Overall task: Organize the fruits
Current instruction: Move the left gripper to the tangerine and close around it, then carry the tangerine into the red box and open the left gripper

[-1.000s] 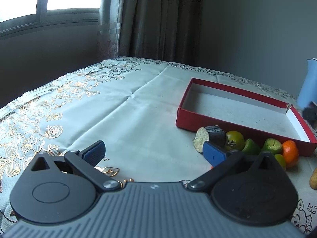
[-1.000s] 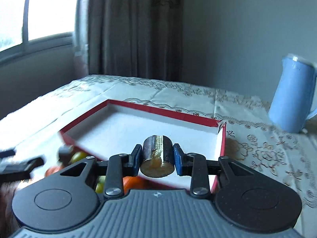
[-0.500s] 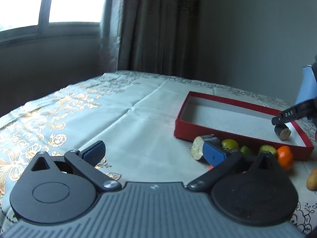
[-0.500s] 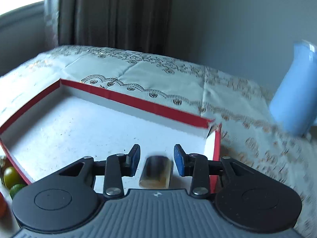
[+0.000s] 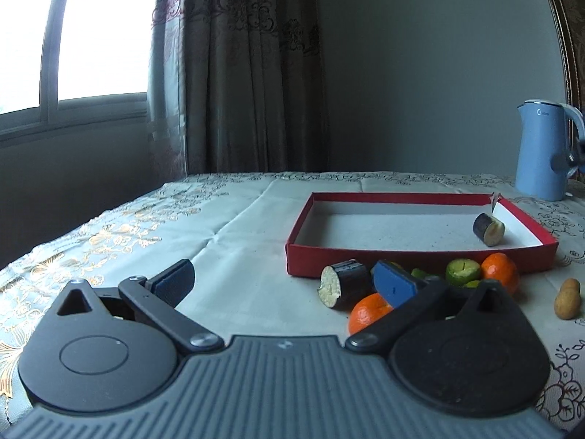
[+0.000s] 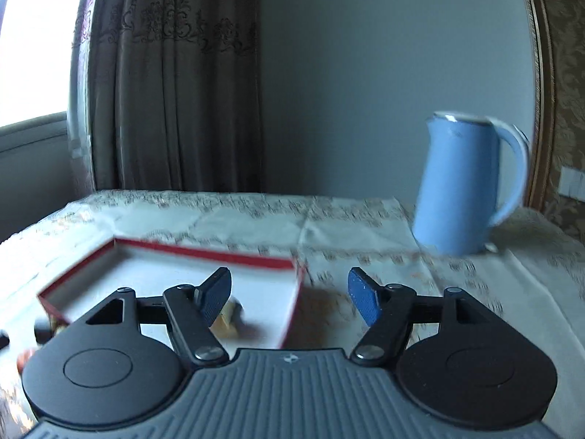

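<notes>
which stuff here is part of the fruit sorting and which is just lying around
Job: red box; dark cut piece inside it; second cut piece, oranges, green citrus on the cloth.
Lying about: blue kettle, curtain, potato.

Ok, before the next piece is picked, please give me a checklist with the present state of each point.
1. Right tool open and empty: ok.
2. Dark cut piece lies inside the red box, near its right wall: ok.
3. Left tool open: ok.
4. Second dark cut piece outside the box, free to grasp: ok.
5. Oranges and green fruits still outside: not ok.
6. Right tool clear of the box wall: cannot tell, picture blurred.
</notes>
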`<state>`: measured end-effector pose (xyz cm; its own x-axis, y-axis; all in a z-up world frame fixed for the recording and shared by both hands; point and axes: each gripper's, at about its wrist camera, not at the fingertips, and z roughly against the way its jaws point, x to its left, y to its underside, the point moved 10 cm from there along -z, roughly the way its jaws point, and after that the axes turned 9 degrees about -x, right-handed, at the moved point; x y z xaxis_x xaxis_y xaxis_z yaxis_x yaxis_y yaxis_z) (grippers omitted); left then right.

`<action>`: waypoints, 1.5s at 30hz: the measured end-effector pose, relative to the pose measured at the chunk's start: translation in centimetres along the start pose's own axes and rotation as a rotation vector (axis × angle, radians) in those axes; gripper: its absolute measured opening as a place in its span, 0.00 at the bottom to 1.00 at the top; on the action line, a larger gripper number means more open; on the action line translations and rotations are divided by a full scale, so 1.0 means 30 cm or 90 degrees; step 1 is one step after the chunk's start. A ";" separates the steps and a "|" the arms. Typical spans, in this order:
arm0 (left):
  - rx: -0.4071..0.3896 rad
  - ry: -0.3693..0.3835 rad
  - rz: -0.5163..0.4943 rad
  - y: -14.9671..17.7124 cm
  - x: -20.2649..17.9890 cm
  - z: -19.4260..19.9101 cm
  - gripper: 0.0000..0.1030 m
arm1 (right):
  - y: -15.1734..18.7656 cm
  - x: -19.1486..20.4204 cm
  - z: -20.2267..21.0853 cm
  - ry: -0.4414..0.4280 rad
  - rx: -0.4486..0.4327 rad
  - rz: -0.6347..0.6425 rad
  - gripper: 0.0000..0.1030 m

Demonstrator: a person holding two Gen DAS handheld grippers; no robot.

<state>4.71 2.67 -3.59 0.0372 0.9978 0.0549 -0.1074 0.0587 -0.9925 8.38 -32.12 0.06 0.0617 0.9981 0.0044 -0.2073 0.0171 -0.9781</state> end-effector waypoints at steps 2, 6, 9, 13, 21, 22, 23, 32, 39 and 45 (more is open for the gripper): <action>-0.016 -0.006 -0.009 -0.009 -0.006 0.011 1.00 | 0.047 -0.023 0.043 -0.007 -0.018 -0.021 0.68; 0.023 0.007 0.008 -0.014 -0.040 0.023 1.00 | 0.111 -0.073 0.092 -0.003 -0.034 -0.041 0.68; 0.038 0.037 -0.006 -0.036 -0.109 0.045 1.00 | 0.118 -0.116 0.090 0.000 -0.055 -0.084 0.68; 0.076 0.073 -0.070 -0.025 -0.206 0.025 1.00 | 0.137 -0.127 0.055 -0.005 -0.070 -0.120 0.68; 0.176 0.072 -0.066 0.104 -0.232 -0.075 1.00 | 0.163 -0.135 0.037 -0.008 -0.054 -0.141 0.73; 0.184 0.073 -0.055 0.110 -0.225 -0.081 1.00 | 0.166 -0.133 0.035 -0.007 -0.051 -0.140 0.73; 0.186 0.074 -0.045 0.111 -0.216 -0.086 1.00 | 0.168 -0.132 0.035 -0.006 -0.049 -0.138 0.73; 0.233 0.074 -0.025 0.135 -0.182 -0.138 0.81 | 0.173 -0.127 0.033 0.001 -0.043 -0.134 0.73; 0.252 0.078 -0.006 0.116 -0.199 -0.139 0.43 | 0.175 -0.125 0.031 -0.003 -0.039 -0.134 0.73; 0.251 0.047 -0.007 0.101 -0.189 -0.130 0.42 | 0.173 -0.125 0.031 -0.006 -0.039 -0.138 0.73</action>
<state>8.04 -2.93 -7.34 0.1109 0.9929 0.0430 -0.4792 0.0913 -0.8729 6.17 -35.72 -4.84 0.0892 0.9719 0.2178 -0.1300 0.2282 -0.9649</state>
